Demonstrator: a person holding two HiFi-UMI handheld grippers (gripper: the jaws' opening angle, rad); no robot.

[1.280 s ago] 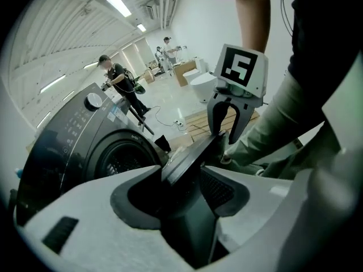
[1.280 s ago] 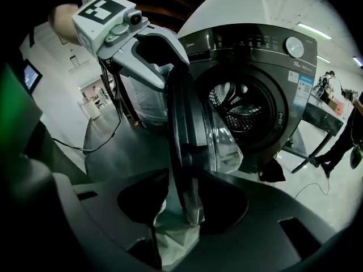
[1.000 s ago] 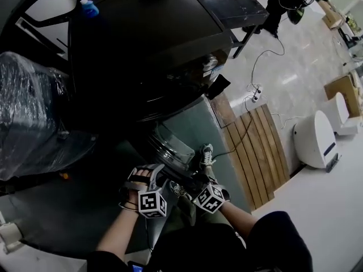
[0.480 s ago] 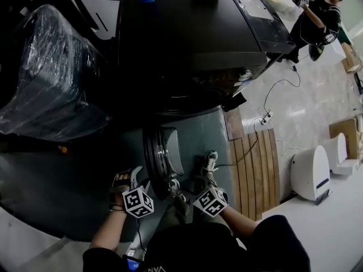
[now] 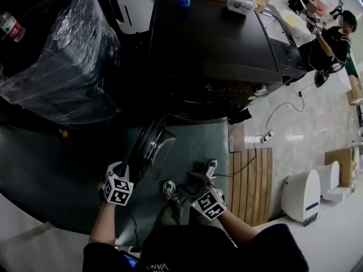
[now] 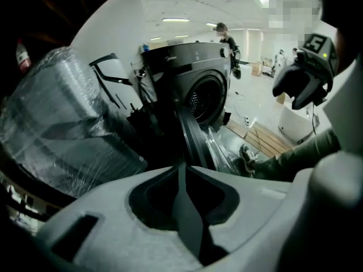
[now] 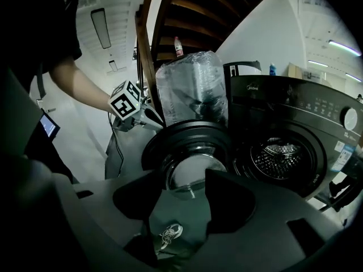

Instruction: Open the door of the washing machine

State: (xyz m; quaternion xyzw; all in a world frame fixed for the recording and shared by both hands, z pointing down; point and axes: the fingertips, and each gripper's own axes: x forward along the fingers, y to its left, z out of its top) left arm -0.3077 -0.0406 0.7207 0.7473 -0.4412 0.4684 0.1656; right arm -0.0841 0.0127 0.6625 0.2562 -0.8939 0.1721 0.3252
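Grey floor, head view: door swung wide off washing machine, left gripper by its rim, right gripper apart. Left gripper view: jaws closing, nearly together, nothing betw. them. Right gripper view: jaws wide, empty; opening prob. done, next: back off.

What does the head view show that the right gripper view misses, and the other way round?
Only the head view shows the wooden boards on the floor and the white rounded appliance beside them. Only the right gripper view shows the metal drum inside the washing machine and the round dial on its front. Both show the open door and the plastic-wrapped bundle.
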